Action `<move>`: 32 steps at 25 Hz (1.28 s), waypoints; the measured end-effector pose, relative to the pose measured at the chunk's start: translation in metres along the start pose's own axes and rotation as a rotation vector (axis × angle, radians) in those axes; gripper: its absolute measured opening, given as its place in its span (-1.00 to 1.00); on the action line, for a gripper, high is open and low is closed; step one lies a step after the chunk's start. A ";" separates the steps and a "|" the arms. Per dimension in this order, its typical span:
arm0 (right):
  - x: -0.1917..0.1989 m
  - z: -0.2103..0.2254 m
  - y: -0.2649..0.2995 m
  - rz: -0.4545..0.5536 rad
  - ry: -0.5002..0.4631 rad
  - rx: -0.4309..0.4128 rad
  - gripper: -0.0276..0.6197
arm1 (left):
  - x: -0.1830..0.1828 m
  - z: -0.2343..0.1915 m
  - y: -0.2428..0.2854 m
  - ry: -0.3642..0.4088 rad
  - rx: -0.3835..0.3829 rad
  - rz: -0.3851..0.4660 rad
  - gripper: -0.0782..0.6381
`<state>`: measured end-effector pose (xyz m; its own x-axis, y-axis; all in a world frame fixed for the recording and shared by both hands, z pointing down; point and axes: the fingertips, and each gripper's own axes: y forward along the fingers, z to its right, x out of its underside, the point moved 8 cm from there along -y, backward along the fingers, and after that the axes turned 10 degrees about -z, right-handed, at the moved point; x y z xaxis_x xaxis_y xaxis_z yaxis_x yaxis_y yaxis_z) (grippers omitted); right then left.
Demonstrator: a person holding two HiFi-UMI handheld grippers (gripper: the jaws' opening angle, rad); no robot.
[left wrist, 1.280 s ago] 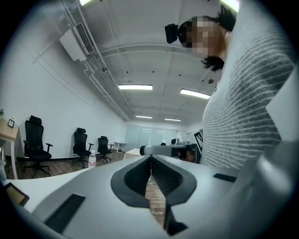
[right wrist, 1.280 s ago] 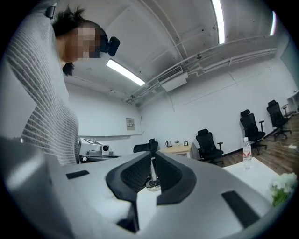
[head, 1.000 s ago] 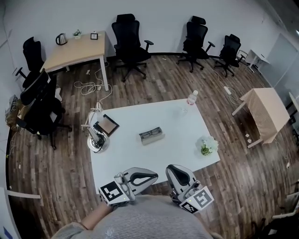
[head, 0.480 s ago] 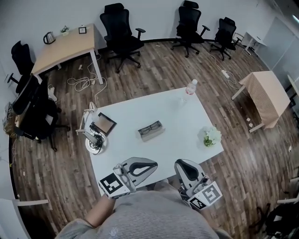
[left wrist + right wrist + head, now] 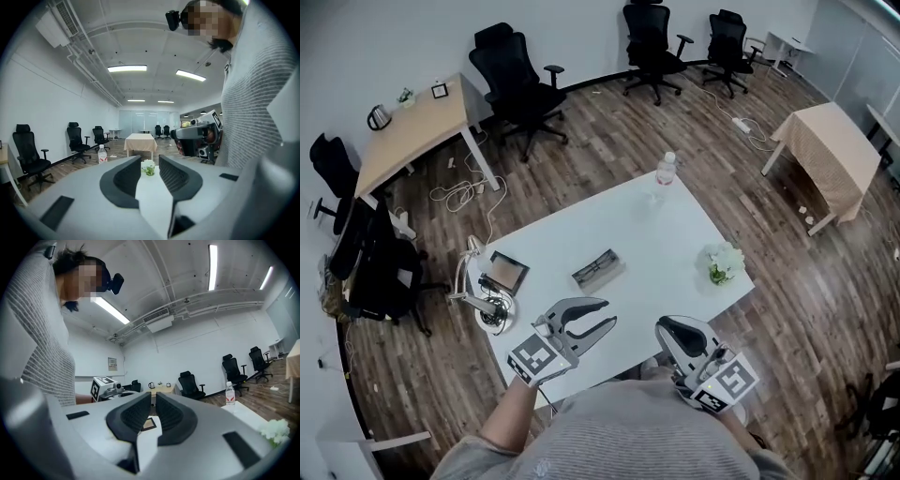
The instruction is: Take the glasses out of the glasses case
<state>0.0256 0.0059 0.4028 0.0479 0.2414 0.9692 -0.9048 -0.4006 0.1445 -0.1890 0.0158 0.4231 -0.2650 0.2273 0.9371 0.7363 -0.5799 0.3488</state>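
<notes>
1. The glasses case [image 5: 598, 269] lies open in the middle of the counter [image 5: 670, 246]. Whatever is inside it is too small to make out.
2. The right gripper [image 5: 662, 328] is at the near edge, its jaws together on nothing.
3. The left gripper [image 5: 608, 313] has advanced over the near edge. Its jaws, closed earlier, have just been opening and are now apart and empty.
</notes>
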 end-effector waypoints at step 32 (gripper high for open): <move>0.003 0.061 -0.032 0.001 0.013 0.089 -0.84 | 0.066 -0.114 0.099 0.060 -0.137 -0.485 -0.36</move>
<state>0.0806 -0.0342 0.4128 0.0404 0.2524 0.9668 -0.8635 -0.4780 0.1609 -0.2045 -0.1160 0.5214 -0.5945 0.4528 0.6645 0.4321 -0.5170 0.7389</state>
